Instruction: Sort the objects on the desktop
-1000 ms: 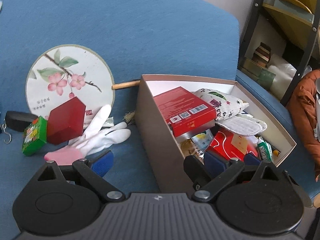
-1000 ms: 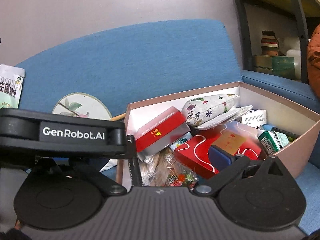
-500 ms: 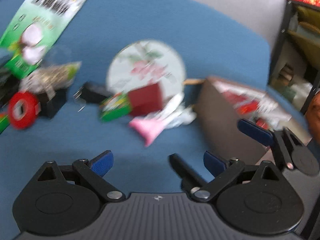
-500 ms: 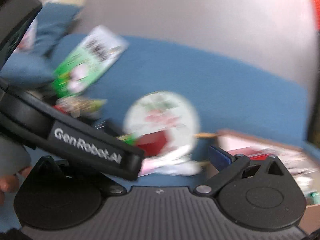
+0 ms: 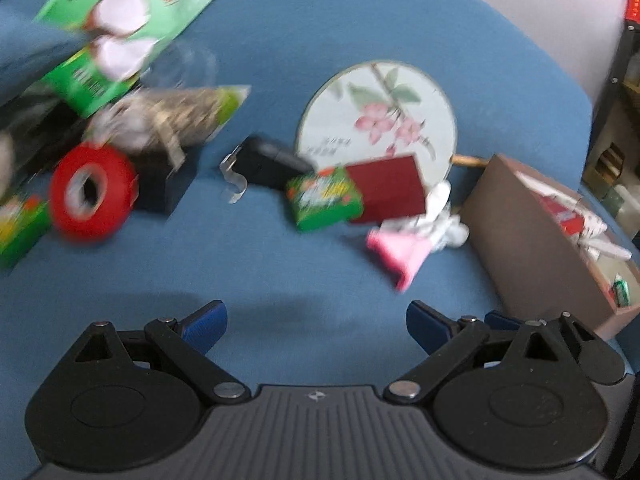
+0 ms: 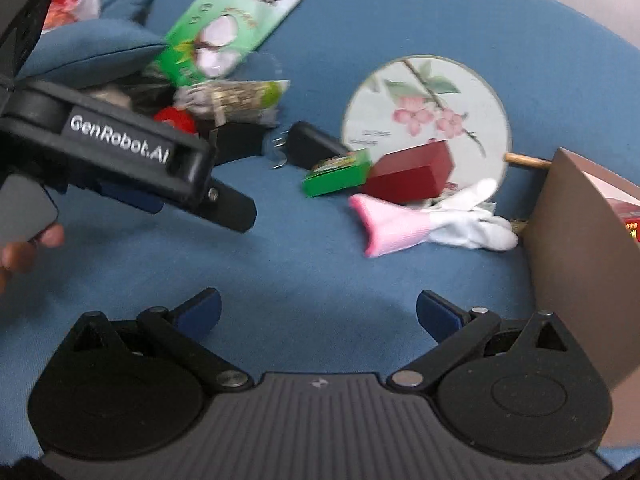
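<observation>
Loose objects lie on a blue cushion. A pink and white glove (image 5: 408, 248) (image 6: 420, 222), a dark red box (image 5: 386, 190) (image 6: 412, 174) and a small green box (image 5: 326, 198) (image 6: 340, 172) sit in front of a round floral fan (image 5: 378, 114) (image 6: 426, 104). A brown storage box (image 5: 536, 236) (image 6: 580, 248) stands at the right. My left gripper (image 5: 316, 326) is open and empty above bare cushion. My right gripper (image 6: 318, 314) is open and empty, short of the glove. The left gripper body shows at the left in the right wrist view (image 6: 120, 152).
A red tape roll (image 5: 92, 196), a black clip (image 5: 266, 162) (image 6: 310, 148), a green snack bag (image 5: 128, 20) (image 6: 236, 20) and a clear packet (image 5: 172, 120) (image 6: 236, 98) lie at the left. A dark shelf (image 5: 616, 80) stands at the far right.
Both grippers swung left, away from over the storage box, and now face the loose objects. The right gripper's left finger, earlier hidden, now shows.
</observation>
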Demonstrator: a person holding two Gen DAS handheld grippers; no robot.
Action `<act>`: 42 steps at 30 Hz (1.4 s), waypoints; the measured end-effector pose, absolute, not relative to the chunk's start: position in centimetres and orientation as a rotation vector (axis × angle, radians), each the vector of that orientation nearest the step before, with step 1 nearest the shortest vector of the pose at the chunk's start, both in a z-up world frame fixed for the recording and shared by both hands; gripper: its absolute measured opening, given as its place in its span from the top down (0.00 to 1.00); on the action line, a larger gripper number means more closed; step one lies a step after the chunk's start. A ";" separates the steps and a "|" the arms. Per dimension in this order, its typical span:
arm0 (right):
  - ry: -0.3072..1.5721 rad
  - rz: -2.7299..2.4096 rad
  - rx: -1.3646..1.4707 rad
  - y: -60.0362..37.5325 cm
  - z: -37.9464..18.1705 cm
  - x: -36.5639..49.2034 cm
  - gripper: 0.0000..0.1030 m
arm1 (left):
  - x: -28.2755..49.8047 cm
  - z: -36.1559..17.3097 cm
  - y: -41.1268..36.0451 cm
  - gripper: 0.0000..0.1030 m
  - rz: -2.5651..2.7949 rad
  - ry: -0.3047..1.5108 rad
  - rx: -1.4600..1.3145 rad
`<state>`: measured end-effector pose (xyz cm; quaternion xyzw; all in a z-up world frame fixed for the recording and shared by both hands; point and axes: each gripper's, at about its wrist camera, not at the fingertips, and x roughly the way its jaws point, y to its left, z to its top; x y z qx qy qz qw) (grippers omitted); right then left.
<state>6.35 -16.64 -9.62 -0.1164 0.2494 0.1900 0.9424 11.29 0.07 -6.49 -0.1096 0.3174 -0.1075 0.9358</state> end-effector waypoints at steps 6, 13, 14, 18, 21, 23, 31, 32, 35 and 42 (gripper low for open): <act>0.415 0.310 -0.356 -16.2 -7.8 11.9 0.02 | 16.0 -5.3 -0.9 0.04 -0.277 0.595 -0.202; 0.422 0.248 -0.358 -15.9 -7.3 18.2 0.02 | 20.4 -6.8 -0.9 0.04 -0.292 0.604 -0.269; 0.423 0.252 -0.375 -15.7 -7.4 18.9 0.02 | 21.1 -7.2 -0.8 0.04 -0.295 0.602 -0.278; 0.436 0.259 -0.455 -14.7 -8.5 21.2 0.05 | 22.9 -9.0 0.1 0.06 -0.310 0.607 -0.345; 0.445 0.261 -0.493 -14.2 -9.2 22.6 0.06 | 23.2 -10.7 0.7 0.06 -0.337 0.553 -0.388; 0.461 0.263 -0.517 -14.0 -9.8 23.3 0.12 | 23.4 -10.3 0.9 0.06 -0.347 0.549 -0.416; 0.454 0.273 -0.489 -12.6 -10.4 20.4 0.42 | 23.4 -9.7 1.7 0.34 -0.320 0.588 -0.437; 0.465 0.297 -0.482 -12.6 -10.4 19.8 0.43 | 23.3 -9.5 1.7 0.34 -0.306 0.597 -0.430; 0.477 0.396 -0.474 -12.3 -10.3 18.0 0.45 | 22.7 -9.2 2.3 0.35 -0.254 0.619 -0.439; 0.454 0.383 -0.459 -13.0 -9.4 17.7 0.28 | 21.7 -9.3 2.8 0.37 -0.132 0.587 -0.439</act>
